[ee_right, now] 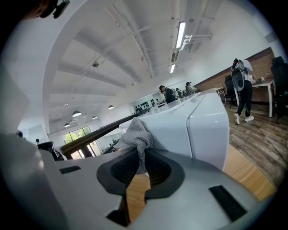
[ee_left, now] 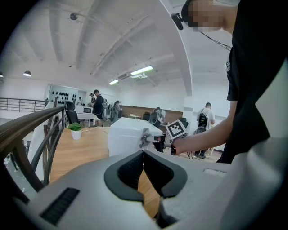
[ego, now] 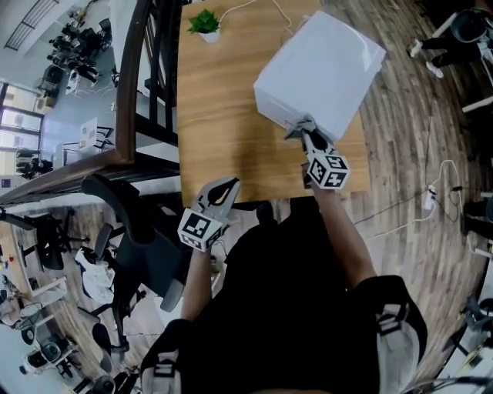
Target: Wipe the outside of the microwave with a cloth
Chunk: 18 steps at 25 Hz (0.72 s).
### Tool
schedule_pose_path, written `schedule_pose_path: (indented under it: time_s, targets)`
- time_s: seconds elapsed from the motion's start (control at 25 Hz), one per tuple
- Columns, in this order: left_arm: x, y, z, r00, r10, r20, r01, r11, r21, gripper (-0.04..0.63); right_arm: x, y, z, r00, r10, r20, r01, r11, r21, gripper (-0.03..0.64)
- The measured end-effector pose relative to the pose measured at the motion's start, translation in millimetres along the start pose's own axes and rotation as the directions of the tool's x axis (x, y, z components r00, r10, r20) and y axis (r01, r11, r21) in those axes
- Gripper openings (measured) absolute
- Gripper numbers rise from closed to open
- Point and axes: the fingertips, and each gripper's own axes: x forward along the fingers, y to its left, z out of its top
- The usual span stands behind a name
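Note:
A white microwave (ego: 320,69) stands on the wooden table (ego: 219,131), toward its right side. My right gripper (ego: 302,132) is shut on a grey cloth (ee_right: 137,134), and the cloth rests against the microwave's near face (ee_right: 180,130). The cloth (ego: 299,127) shows as a small grey wad at the jaws in the head view. My left gripper (ego: 223,191) hangs at the table's near edge, away from the microwave, its jaws shut with nothing between them. From the left gripper view the microwave (ee_left: 128,137) and the right gripper (ee_left: 150,138) on it are seen ahead.
A small potted plant (ego: 204,23) stands at the table's far left, a white cable (ego: 254,9) beside it. A dark railing (ego: 131,85) runs along the table's left. Office chairs (ego: 131,238) stand near my left side. Cables lie on the floor (ego: 431,196) at right.

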Motion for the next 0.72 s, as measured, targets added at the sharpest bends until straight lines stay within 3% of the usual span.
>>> schedule_pose_path:
  time_s: [0.72]
  targets:
    - [-25, 7, -15, 0.995, 0.094, 0.029, -0.093, 0.995, -0.028, 0.002, 60, 40, -1, 0.998, 0.065, -0.027, -0.066, 0.997, -0.027, 0.038]
